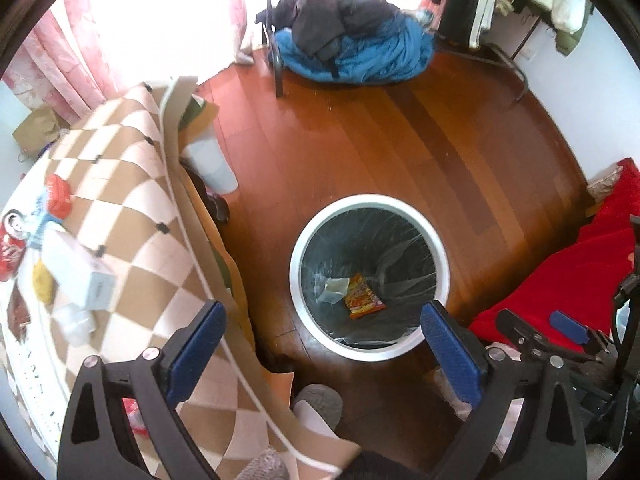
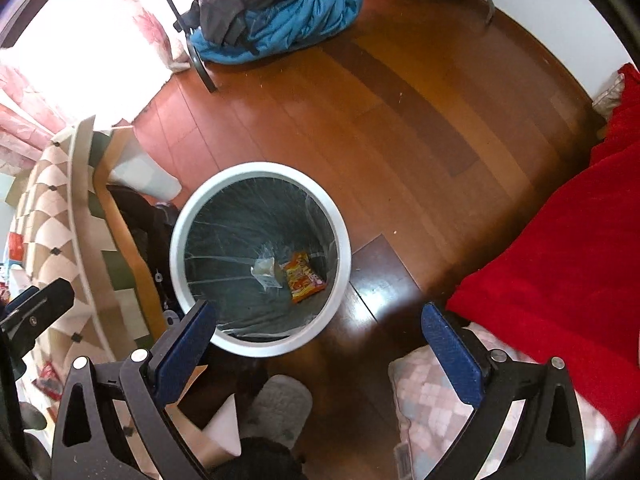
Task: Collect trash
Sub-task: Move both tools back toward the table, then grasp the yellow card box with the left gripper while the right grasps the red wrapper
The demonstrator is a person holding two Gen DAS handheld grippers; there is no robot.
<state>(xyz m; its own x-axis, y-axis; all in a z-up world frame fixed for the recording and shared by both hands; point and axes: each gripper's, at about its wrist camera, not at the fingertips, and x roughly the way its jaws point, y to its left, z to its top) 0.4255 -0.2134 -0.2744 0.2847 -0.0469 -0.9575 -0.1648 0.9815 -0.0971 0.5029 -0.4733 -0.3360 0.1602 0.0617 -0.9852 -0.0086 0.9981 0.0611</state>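
A white round trash bin [image 1: 296, 268] [image 2: 178, 240] with a clear liner stands on the wooden floor below both grippers. At its bottom lie an orange snack wrapper [image 1: 364, 296] [image 2: 304, 278] and a clear plastic packet [image 1: 333, 290] [image 2: 265, 270]. My left gripper [image 1: 324, 344] hangs open above the bin's near rim, nothing between its blue pads. My right gripper [image 2: 318, 348] is open too, just right of the bin, empty. The right gripper's blue pad [image 1: 568, 326] shows at the left wrist view's right edge.
A table with a checkered cloth [image 1: 132, 184] [image 2: 52, 200] stands left of the bin, with a red can [image 1: 10, 252], a white box [image 1: 86, 276] and wrappers. A red blanket [image 1: 600, 268] [image 2: 560, 260] lies right. Blue bedding [image 1: 360, 52] [image 2: 280, 12] is piled at the back. A slippered foot [image 1: 320, 402] [image 2: 280, 404] is near.
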